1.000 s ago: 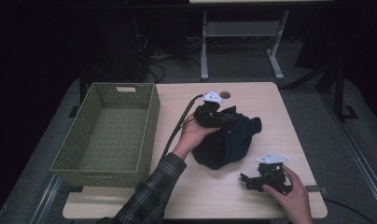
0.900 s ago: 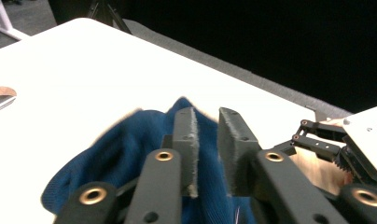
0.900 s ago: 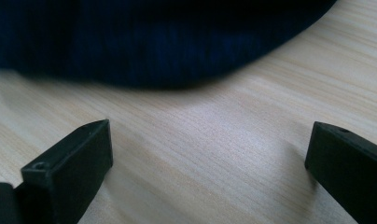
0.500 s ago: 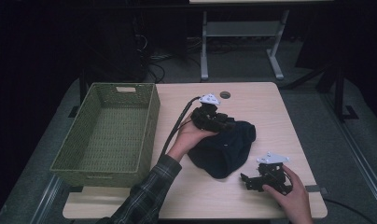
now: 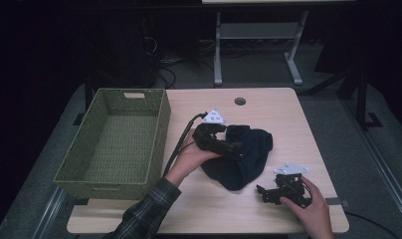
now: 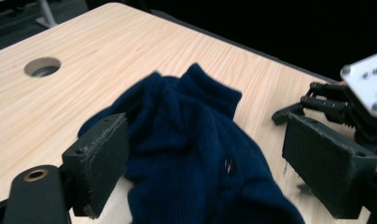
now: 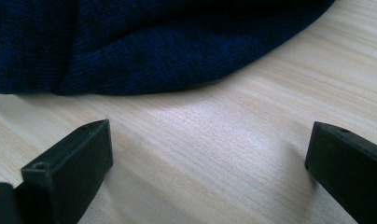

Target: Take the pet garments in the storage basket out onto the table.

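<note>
A dark blue knit cloth (image 5: 244, 154) lies bunched mid-table, right of the green basket (image 5: 114, 144). The left gripper (image 5: 228, 145) sits over its left edge, jaws wide with cloth between them. The right gripper (image 5: 268, 191) rests near the front edge, jaws wide, empty, just short of the cloth.

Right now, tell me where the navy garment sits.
In the high view the navy garment lies bunched on the table, right of the green basket, between the left hand-held gripper and the right hand-held gripper.
</note>
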